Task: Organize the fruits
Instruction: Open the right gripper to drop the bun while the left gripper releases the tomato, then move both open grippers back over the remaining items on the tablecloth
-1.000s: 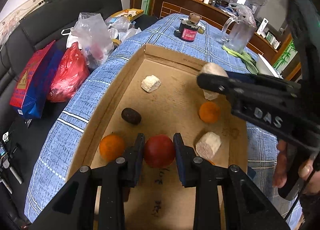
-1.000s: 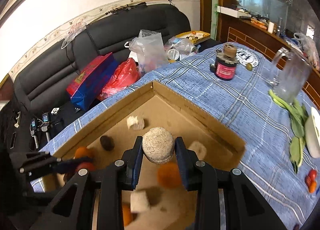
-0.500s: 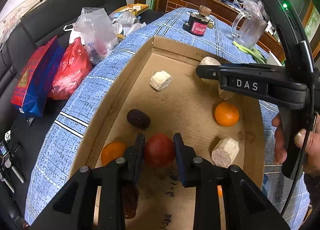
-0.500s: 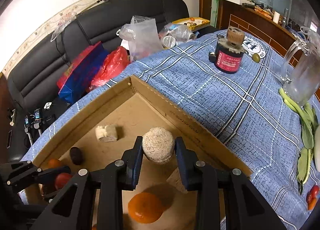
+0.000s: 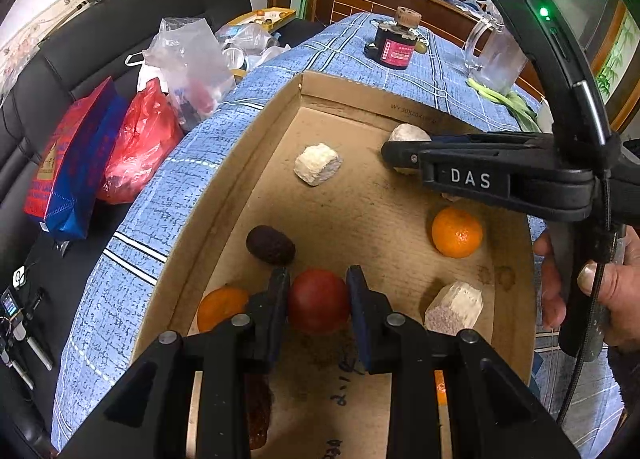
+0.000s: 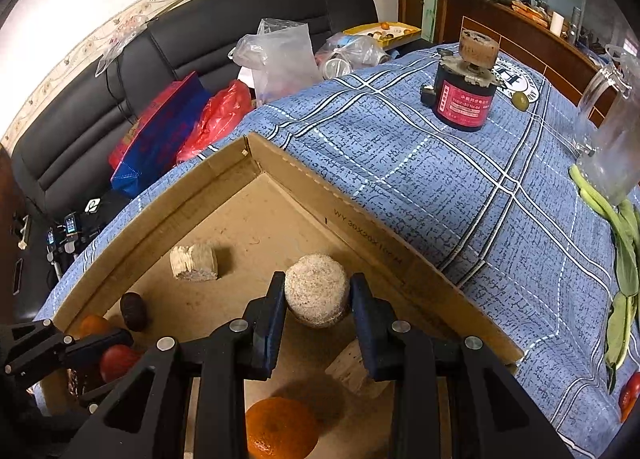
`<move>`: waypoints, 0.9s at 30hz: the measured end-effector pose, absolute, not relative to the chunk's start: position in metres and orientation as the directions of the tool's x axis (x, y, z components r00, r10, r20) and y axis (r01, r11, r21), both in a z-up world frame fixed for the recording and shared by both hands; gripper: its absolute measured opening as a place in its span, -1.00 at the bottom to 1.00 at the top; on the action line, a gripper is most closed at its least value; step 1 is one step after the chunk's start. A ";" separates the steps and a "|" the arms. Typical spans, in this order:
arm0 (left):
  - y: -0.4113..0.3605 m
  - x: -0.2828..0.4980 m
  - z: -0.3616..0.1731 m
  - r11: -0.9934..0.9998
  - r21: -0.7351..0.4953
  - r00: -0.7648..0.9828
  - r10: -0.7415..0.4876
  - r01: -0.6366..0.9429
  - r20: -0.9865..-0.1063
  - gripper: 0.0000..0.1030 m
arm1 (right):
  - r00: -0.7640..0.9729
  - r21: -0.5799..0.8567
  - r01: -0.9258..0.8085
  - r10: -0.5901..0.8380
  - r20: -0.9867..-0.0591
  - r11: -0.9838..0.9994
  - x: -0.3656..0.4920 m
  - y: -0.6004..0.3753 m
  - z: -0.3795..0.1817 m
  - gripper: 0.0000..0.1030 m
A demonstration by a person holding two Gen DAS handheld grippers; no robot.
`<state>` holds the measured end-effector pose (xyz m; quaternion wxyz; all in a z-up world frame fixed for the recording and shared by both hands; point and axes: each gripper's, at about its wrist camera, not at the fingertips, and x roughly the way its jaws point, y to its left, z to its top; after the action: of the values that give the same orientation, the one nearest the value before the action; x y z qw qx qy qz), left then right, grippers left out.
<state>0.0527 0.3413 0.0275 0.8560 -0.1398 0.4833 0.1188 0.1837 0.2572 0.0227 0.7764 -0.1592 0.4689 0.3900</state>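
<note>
- Clamping a red fruit (image 5: pixel 318 306), the left gripper (image 5: pixel 318 309) has both pads pressed against its sides, low over the near end of the cardboard box (image 5: pixel 400 107).
- The right gripper (image 6: pixel 318 301) is closed on a pale, rough round lump (image 6: pixel 316 289), held near the box's far corner.
- An orange (image 5: pixel 457 232) lies on the box floor towards the right wall, another orange (image 5: pixel 220 307) just left of the left gripper.
- A dark, wrinkled fruit (image 5: pixel 270 244) sits just beyond the left finger.
- Two pale cut chunks (image 5: pixel 318 164) (image 5: pixel 454 307) lie apart on the cardboard.
- A person's hand (image 5: pixel 600 291) grips the right tool's handle.
- The box stands on a blue checked tablecloth (image 6: pixel 440 179).
</note>
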 end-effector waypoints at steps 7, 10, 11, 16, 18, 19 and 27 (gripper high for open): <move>0.341 0.054 0.029 0.931 -0.134 0.503 0.059 -0.340 -0.862 -0.30 | 0.264 0.117 -0.739 0.444 -0.856 0.664 0.187 0.254 0.023 -0.15; 0.340 0.053 0.030 0.931 -0.127 0.505 0.068 -0.342 -0.860 -0.21 | 0.269 0.110 -0.737 0.439 -0.857 0.667 0.186 0.251 0.024 -0.11; 0.340 0.053 0.031 0.931 -0.128 0.504 0.067 -0.343 -0.861 -0.20 | 0.269 0.111 -0.735 0.439 -0.857 0.668 0.186 0.249 0.024 -0.11; 0.341 0.050 0.032 0.928 -0.140 0.505 0.059 -0.346 -0.861 -0.15 | 0.282 0.112 -0.725 0.441 -0.852 0.680 0.183 0.241 0.029 -0.10; 0.340 0.049 0.033 0.926 -0.138 0.507 0.063 -0.350 -0.859 -0.08 | 0.285 0.112 -0.720 0.440 -0.852 0.685 0.182 0.237 0.031 -0.10; 0.340 0.048 0.034 0.926 -0.137 0.509 0.066 -0.351 -0.858 -0.07 | 0.289 0.112 -0.717 0.440 -0.850 0.688 0.181 0.235 0.032 -0.10; 0.337 0.034 0.050 0.928 -0.111 0.536 0.106 -0.356 -0.838 0.08 | 0.311 0.136 -0.679 0.451 -0.837 0.721 0.169 0.208 0.045 -0.10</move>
<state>0.0343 0.3365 0.0500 0.8658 -0.1354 0.4629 0.1333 0.1691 0.2081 0.0450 0.8003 -0.1216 0.4692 0.3528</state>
